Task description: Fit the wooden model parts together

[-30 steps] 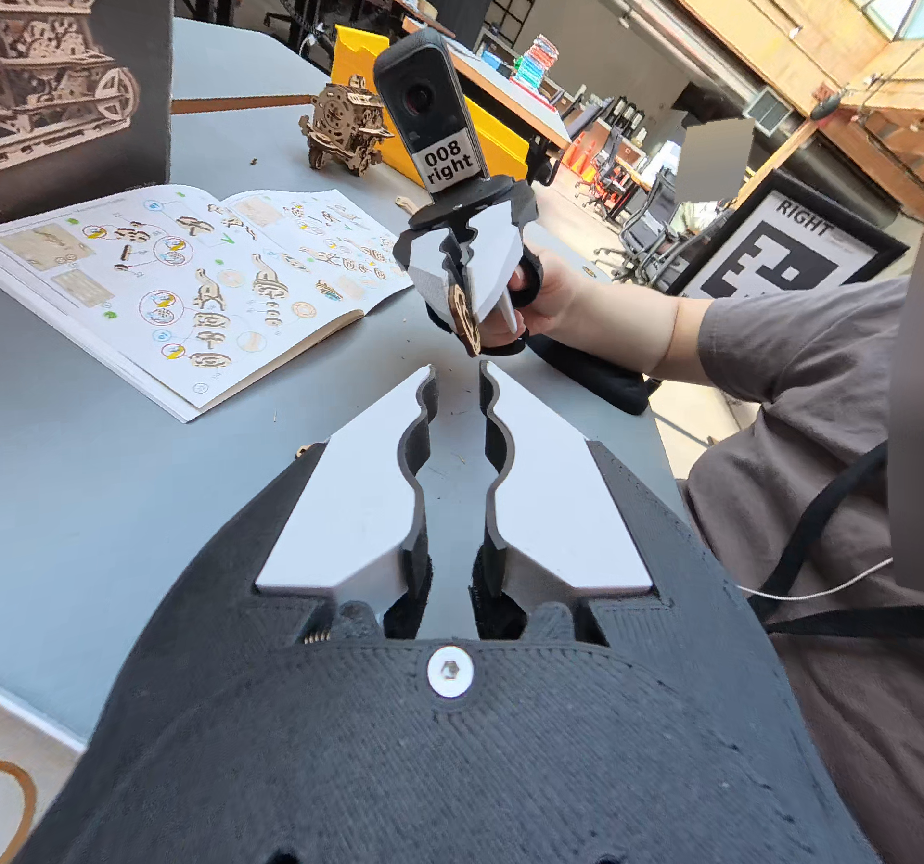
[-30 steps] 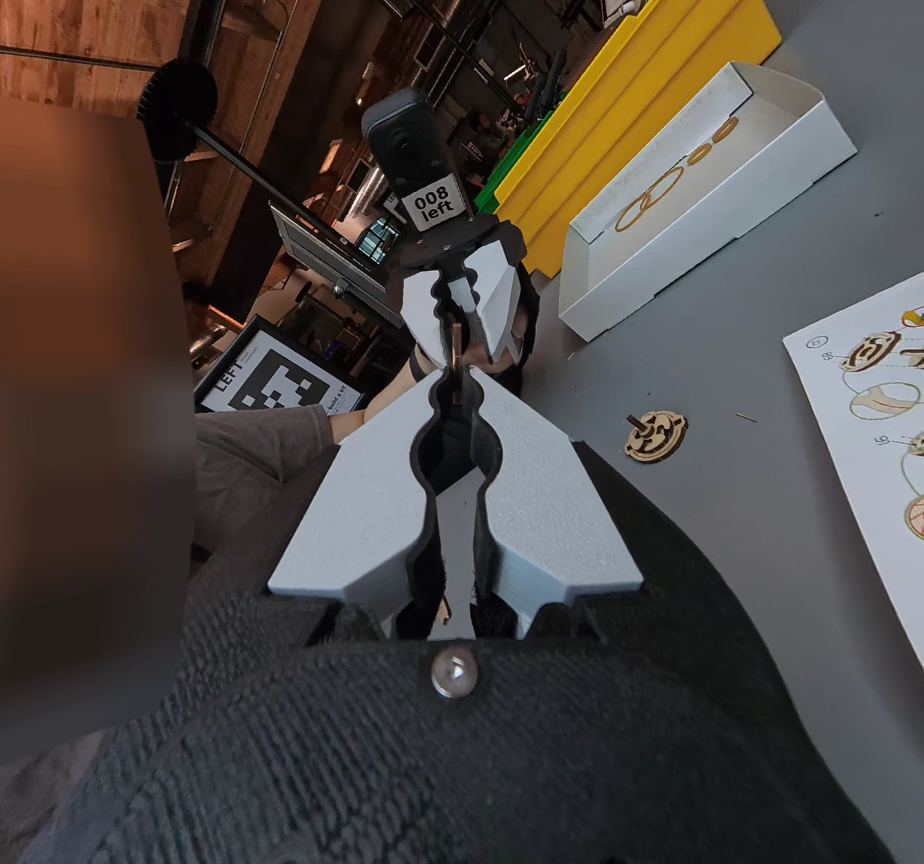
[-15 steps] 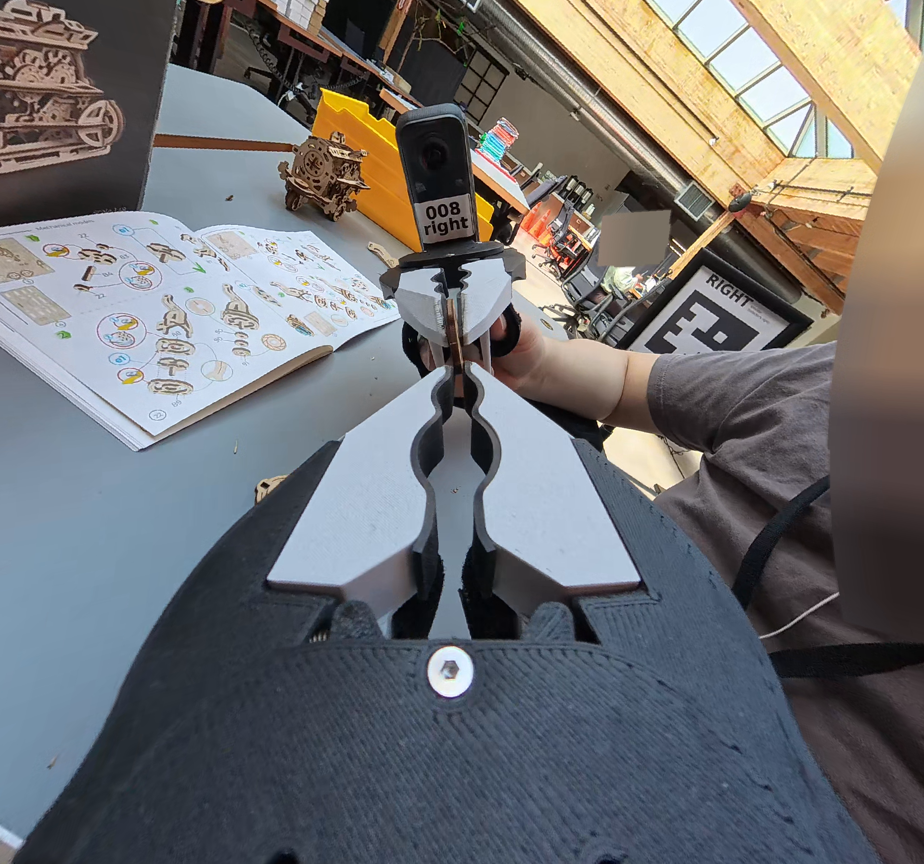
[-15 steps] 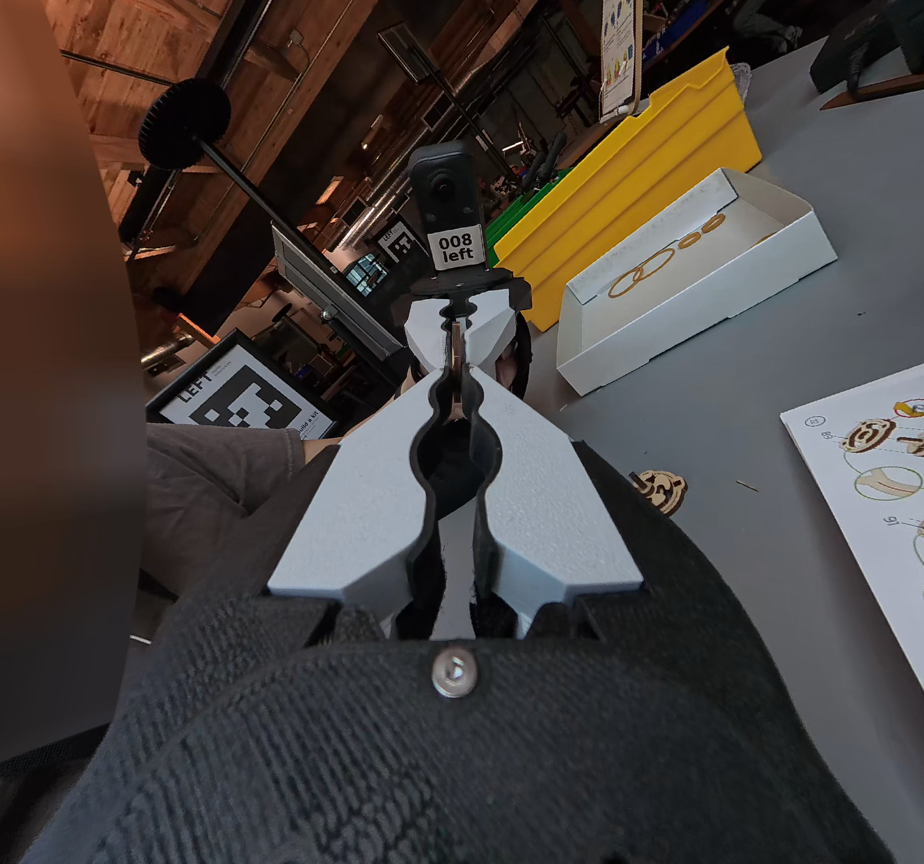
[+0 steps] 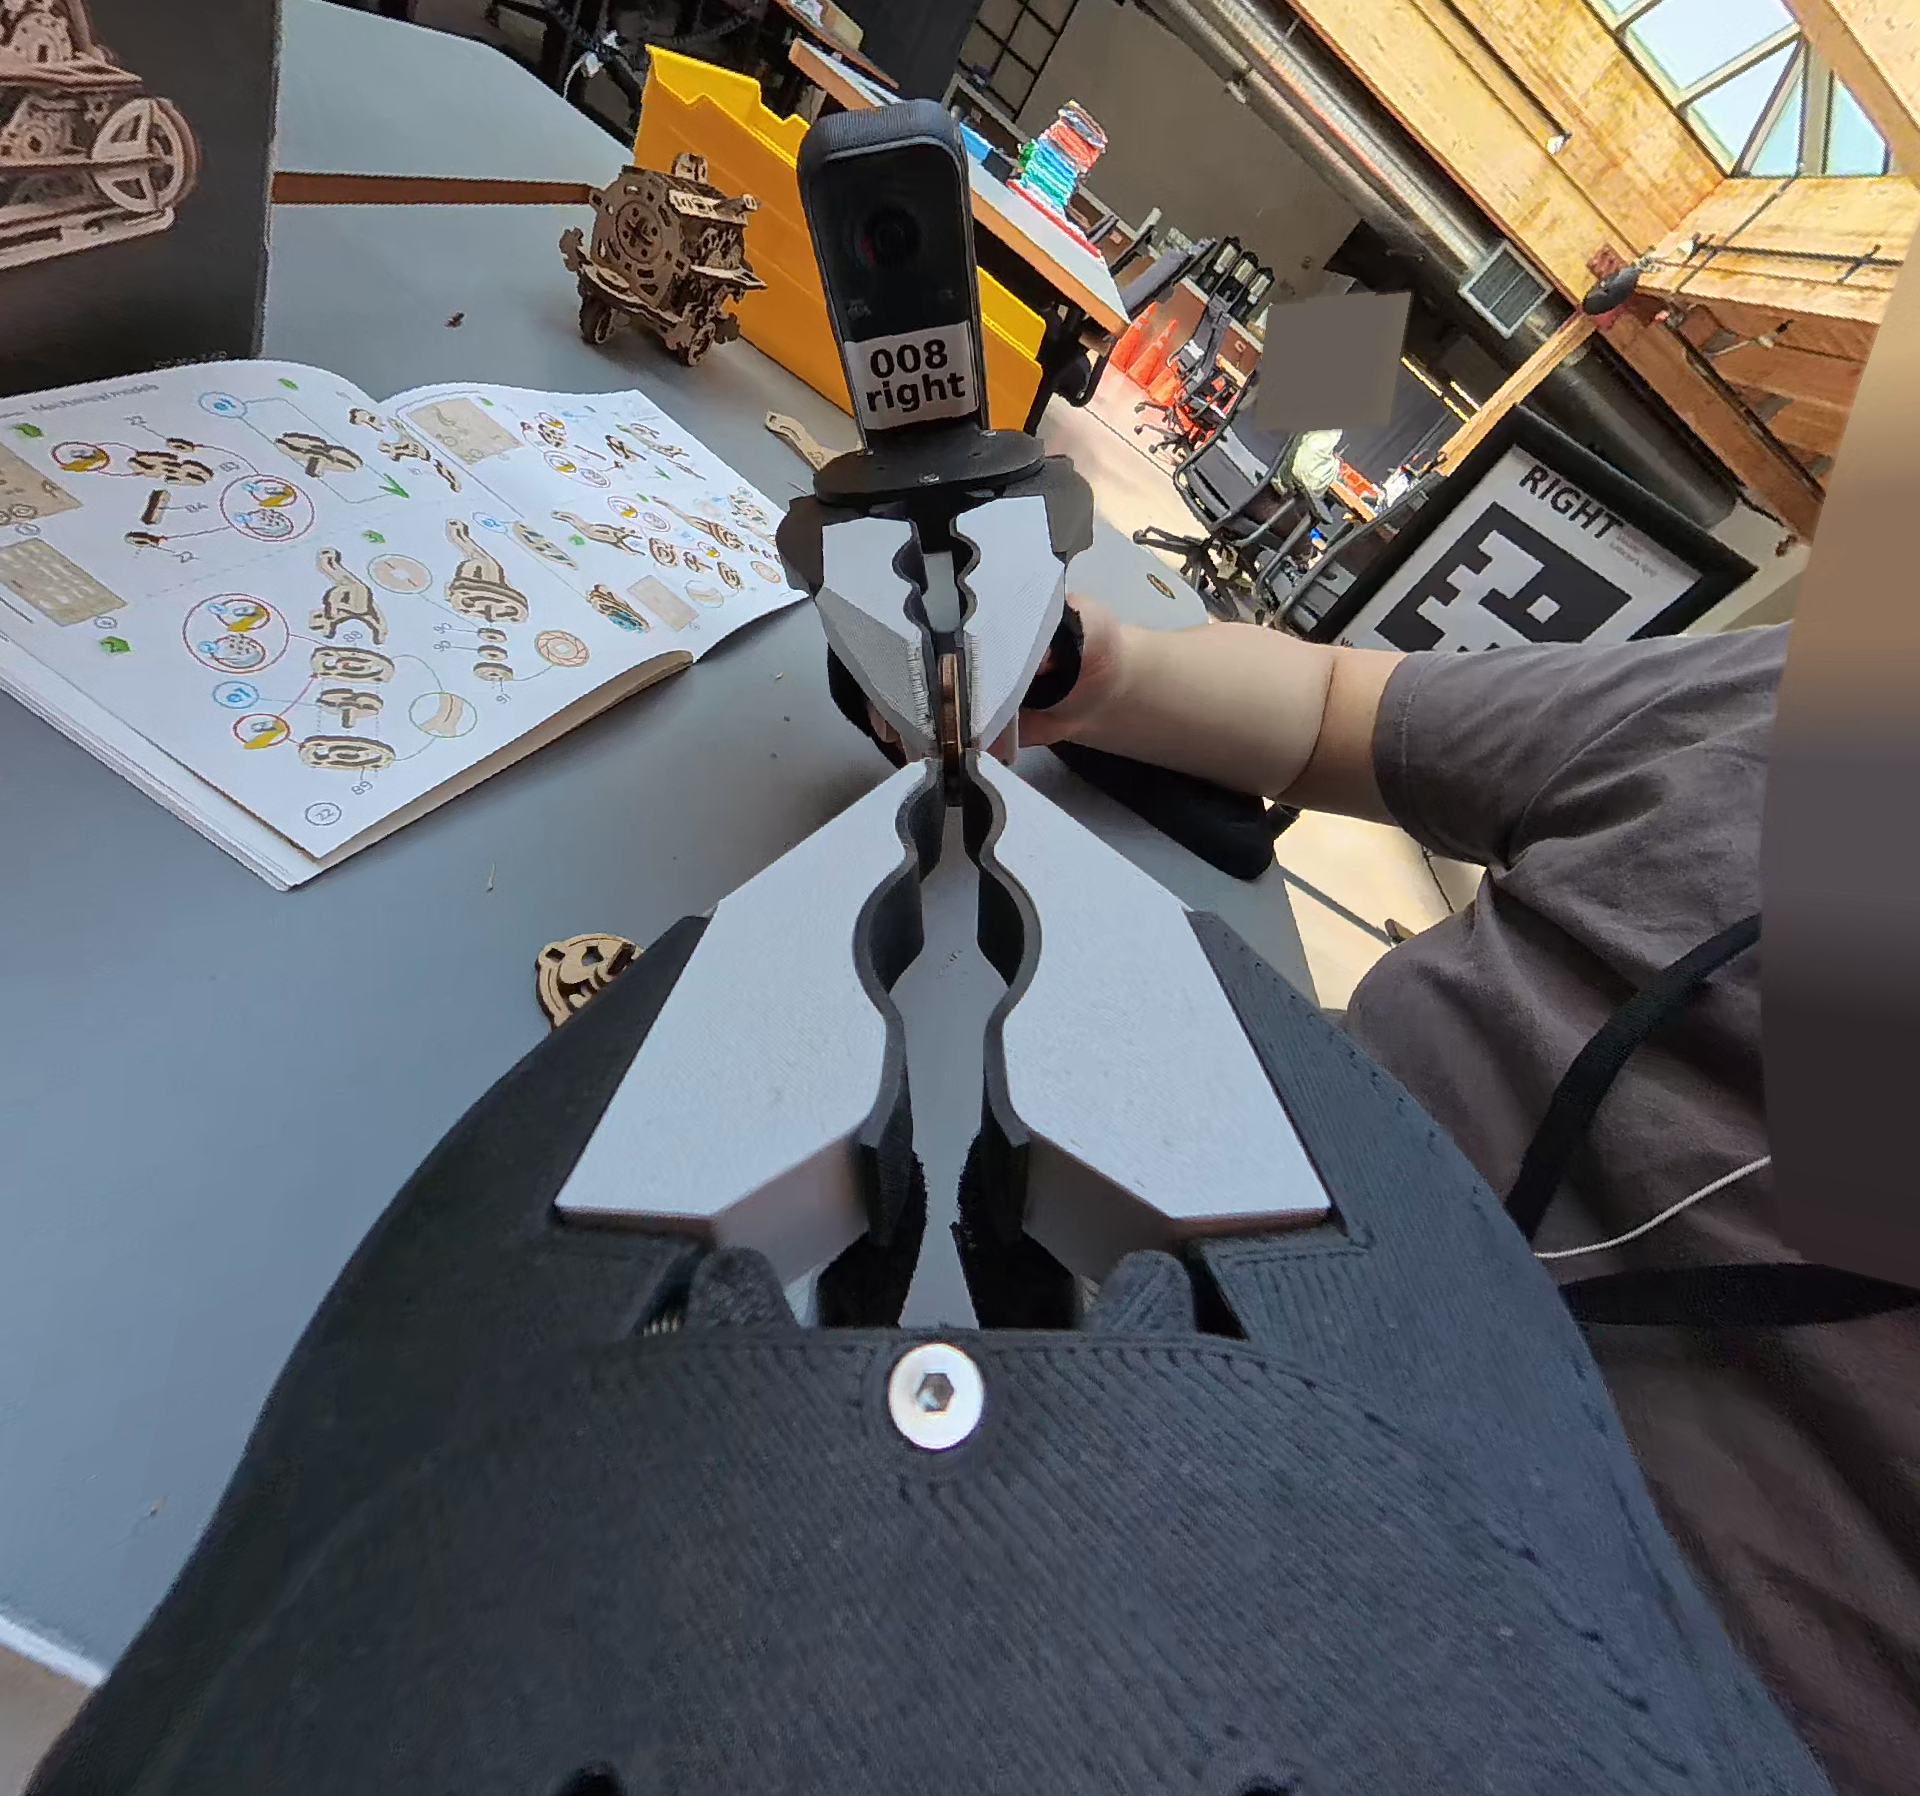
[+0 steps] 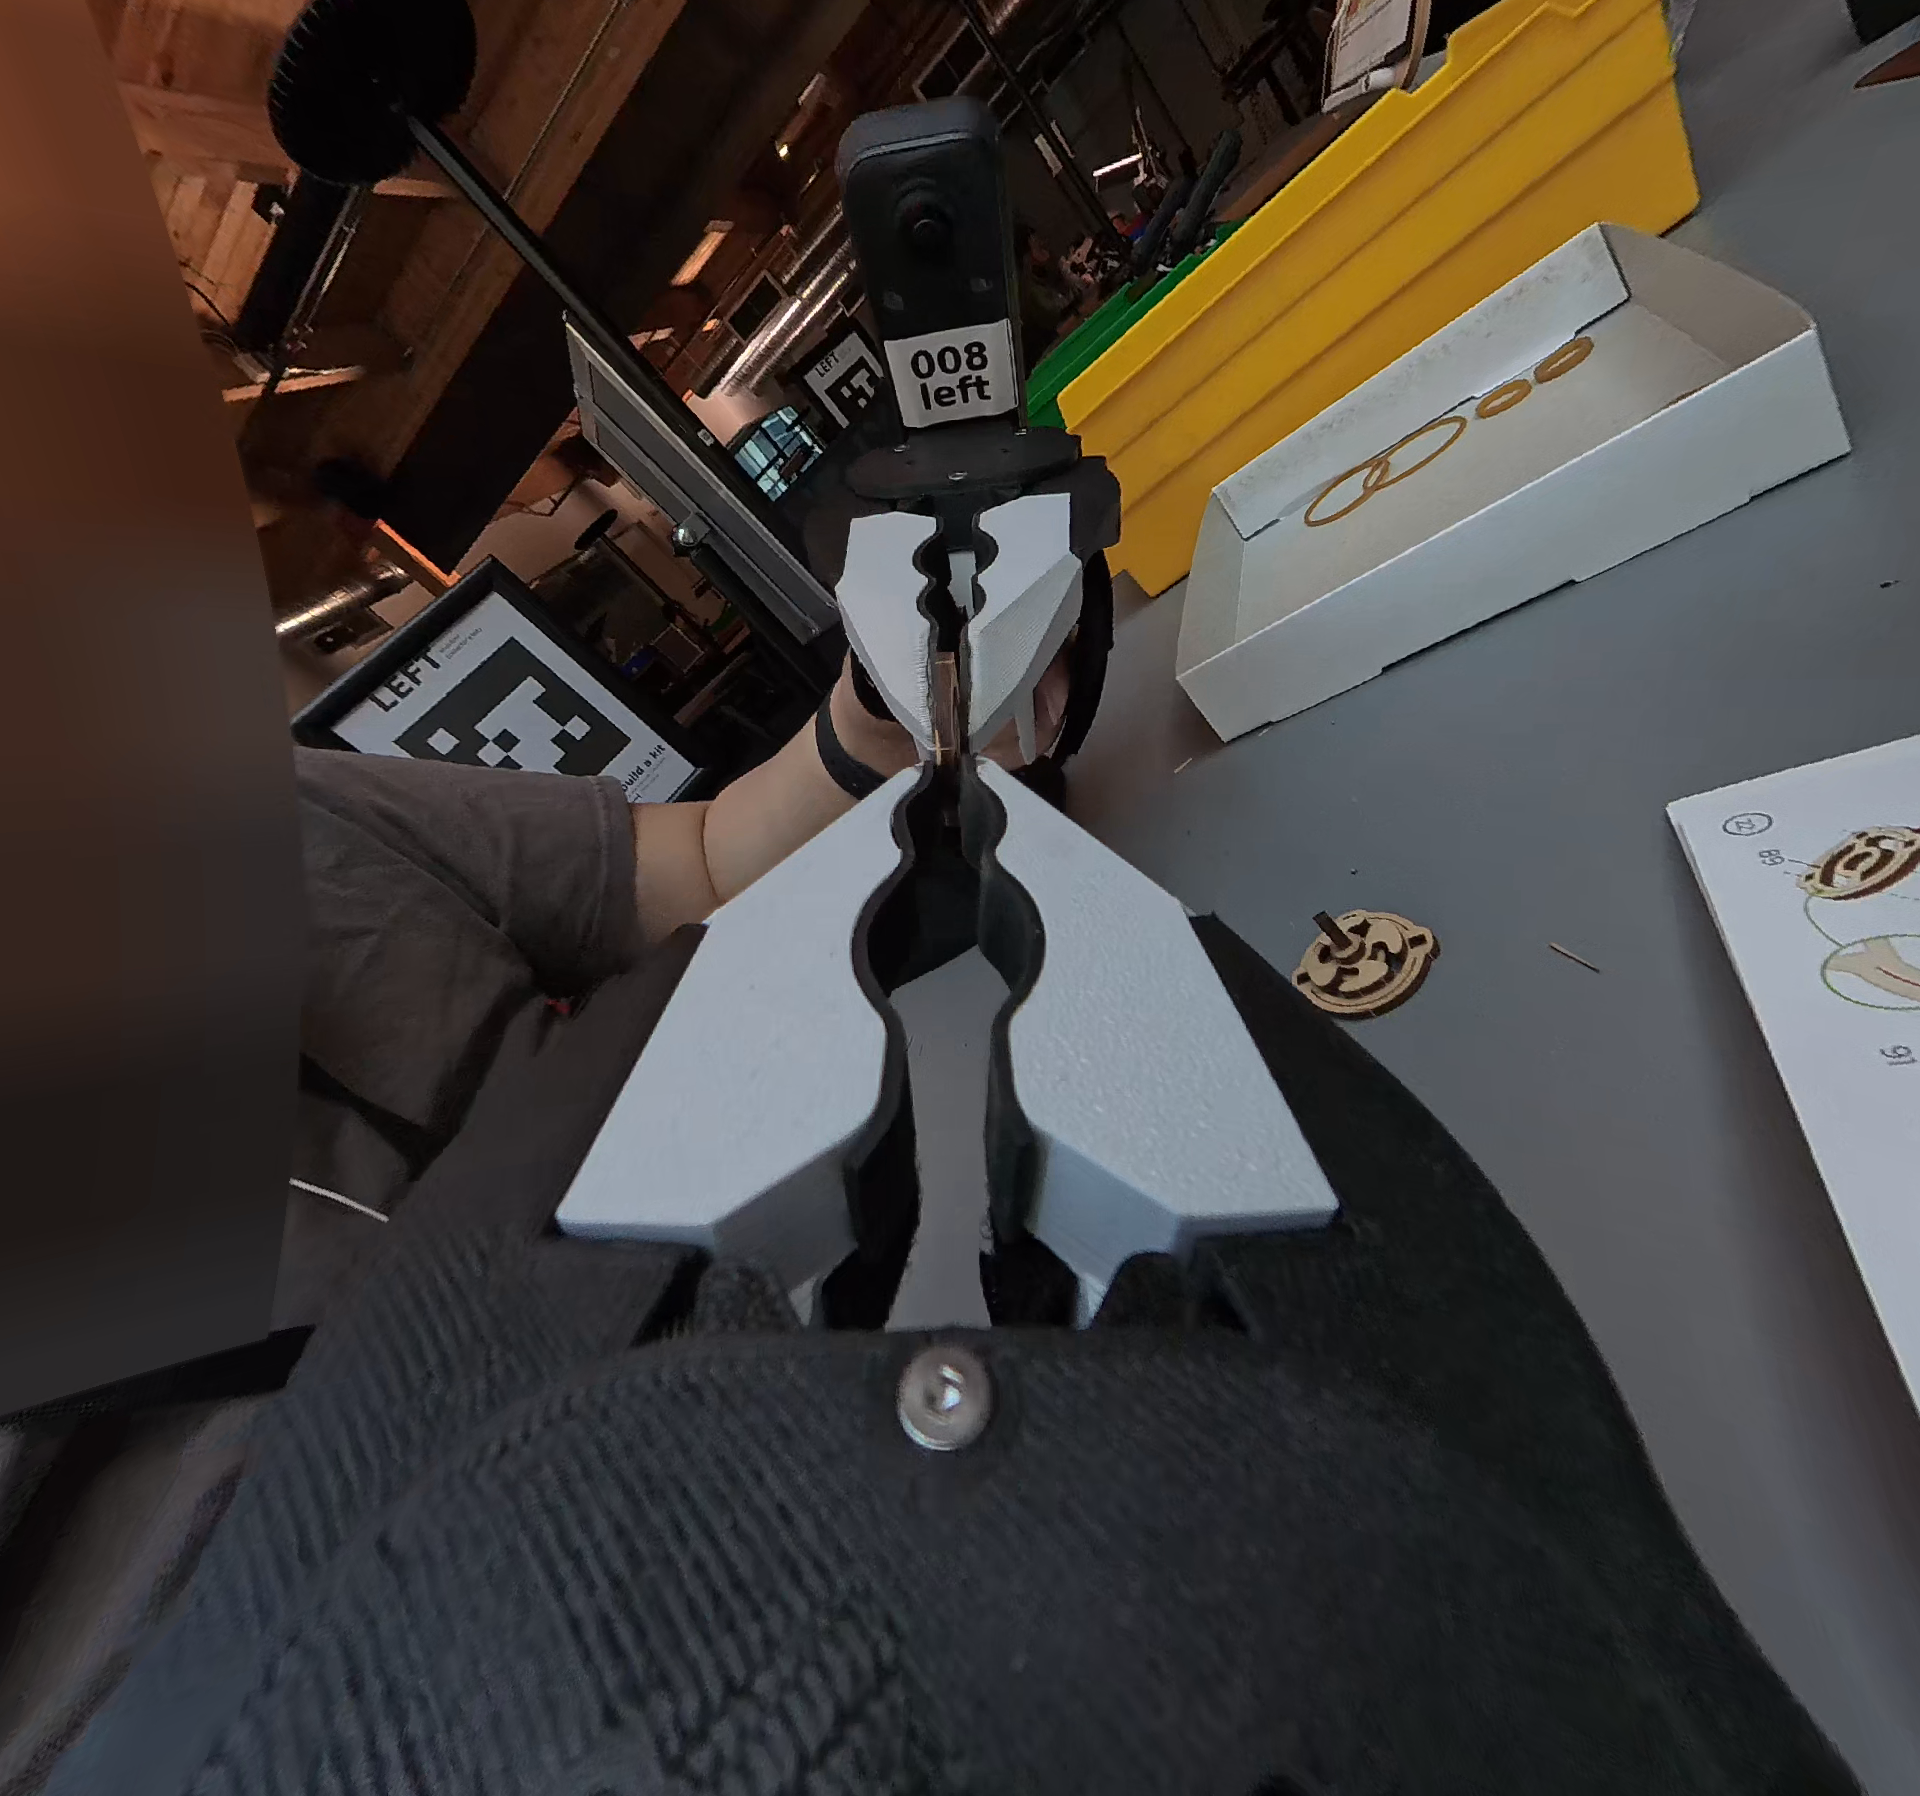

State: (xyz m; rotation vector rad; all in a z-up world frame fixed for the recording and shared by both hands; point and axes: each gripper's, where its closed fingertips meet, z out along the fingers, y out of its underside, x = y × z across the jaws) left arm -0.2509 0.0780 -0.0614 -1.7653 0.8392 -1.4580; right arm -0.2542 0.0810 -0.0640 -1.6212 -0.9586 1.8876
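Observation:
A thin round wooden part is seen edge-on, held in the air between the two grippers, which face each other tip to tip. My left gripper is shut on its near edge. My right gripper is shut on its far edge. In the right wrist view my right gripper meets the left gripper with the same part between them. A second wooden gear part with a short peg lies on the grey table, partly hidden in the left wrist view.
An open instruction booklet lies left of the grippers. Behind it stand an assembled wooden model, a yellow bin and a dark box. A white box holds wooden rings. A person's arm reaches in at the right. My two grippers' fingertips are within a few centimetres of each other.
My left gripper was open and apart from the right one. It moved up to the right gripper and closed on the free edge of the wooden part. The right kept its hold.

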